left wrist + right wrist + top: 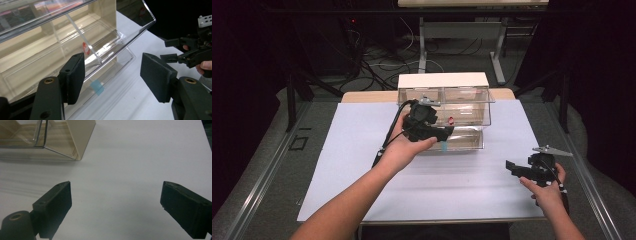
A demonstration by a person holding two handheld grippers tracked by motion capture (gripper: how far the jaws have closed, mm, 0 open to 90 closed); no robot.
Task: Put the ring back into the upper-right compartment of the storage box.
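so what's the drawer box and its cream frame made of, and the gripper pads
The drawers look like clear glossy plastic: you see straight through them and the edges catch glare. The cream frame looks like matte opaque plastic or painted board; I cannot tell which. The left gripper's pads look like matte black rubber or foam, dull and slightly grainy.

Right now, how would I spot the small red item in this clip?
Find the clear plastic drawer cabinet at the far middle of the white table. The small red item sits in its open clear drawer, just beyond the left gripper; nothing else inside is red.
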